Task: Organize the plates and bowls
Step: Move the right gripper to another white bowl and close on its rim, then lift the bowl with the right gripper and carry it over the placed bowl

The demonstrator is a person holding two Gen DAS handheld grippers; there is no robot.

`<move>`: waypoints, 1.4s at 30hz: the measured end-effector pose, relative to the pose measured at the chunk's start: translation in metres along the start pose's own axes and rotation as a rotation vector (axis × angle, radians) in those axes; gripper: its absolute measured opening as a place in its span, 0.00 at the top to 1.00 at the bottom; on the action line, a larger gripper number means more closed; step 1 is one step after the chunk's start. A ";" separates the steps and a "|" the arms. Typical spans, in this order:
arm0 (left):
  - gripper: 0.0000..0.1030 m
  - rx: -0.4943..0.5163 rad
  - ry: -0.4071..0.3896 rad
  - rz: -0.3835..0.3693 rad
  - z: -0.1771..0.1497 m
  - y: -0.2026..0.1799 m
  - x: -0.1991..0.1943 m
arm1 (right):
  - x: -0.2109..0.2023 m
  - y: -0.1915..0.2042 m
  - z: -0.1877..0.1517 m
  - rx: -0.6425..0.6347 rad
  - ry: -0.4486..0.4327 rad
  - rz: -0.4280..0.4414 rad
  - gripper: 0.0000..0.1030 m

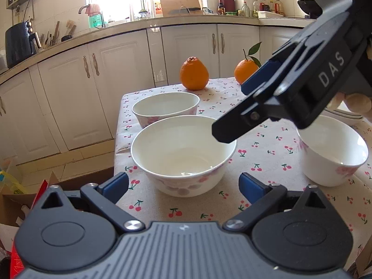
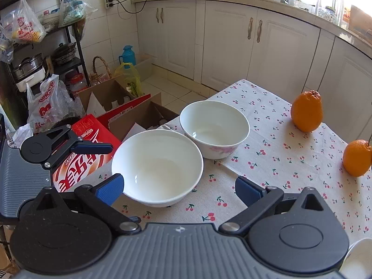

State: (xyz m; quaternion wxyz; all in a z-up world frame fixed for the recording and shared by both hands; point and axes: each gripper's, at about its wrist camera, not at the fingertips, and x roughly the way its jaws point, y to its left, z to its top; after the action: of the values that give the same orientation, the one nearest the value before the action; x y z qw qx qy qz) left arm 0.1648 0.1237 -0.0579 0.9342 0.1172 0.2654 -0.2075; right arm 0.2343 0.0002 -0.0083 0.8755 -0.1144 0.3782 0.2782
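Three white bowls with pink flowers stand on the cherry-print tablecloth (image 1: 267, 155). In the left wrist view the near bowl (image 1: 183, 155) sits just ahead of my open left gripper (image 1: 183, 186), the far bowl (image 1: 166, 108) behind it, the third bowl (image 1: 334, 151) at right. My right gripper (image 1: 232, 111) reaches in from the upper right, above the near bowl's rim. In the right wrist view my right gripper (image 2: 179, 188) is open and empty, around the near bowl (image 2: 158, 169); the far bowl (image 2: 215, 129) stands beyond. My left gripper (image 2: 93, 147) shows at left.
Two oranges (image 1: 194, 73) (image 1: 246, 71) stand at the table's far edge, also in the right wrist view (image 2: 307, 111) (image 2: 357, 158). Cardboard boxes and a red carton (image 2: 93, 139) sit on the floor beside the table. White kitchen cabinets (image 1: 93, 81) stand behind.
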 end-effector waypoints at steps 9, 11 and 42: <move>0.04 -0.024 0.009 -0.025 0.003 0.004 0.015 | 0.035 -0.010 0.013 0.011 0.064 0.045 0.07; 0.05 -0.028 0.010 -0.026 0.004 0.005 0.017 | 0.042 -0.013 0.015 0.020 0.081 0.057 0.11; 0.12 -0.027 0.014 -0.060 0.014 0.006 0.012 | 0.052 -0.024 0.021 0.093 0.101 0.152 0.35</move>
State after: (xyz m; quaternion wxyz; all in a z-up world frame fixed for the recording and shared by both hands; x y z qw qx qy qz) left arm 0.1832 0.1199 -0.0522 0.9273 0.0982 0.2779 -0.2309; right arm 0.2894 0.0102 -0.0324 0.8361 -0.0584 0.4420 0.3195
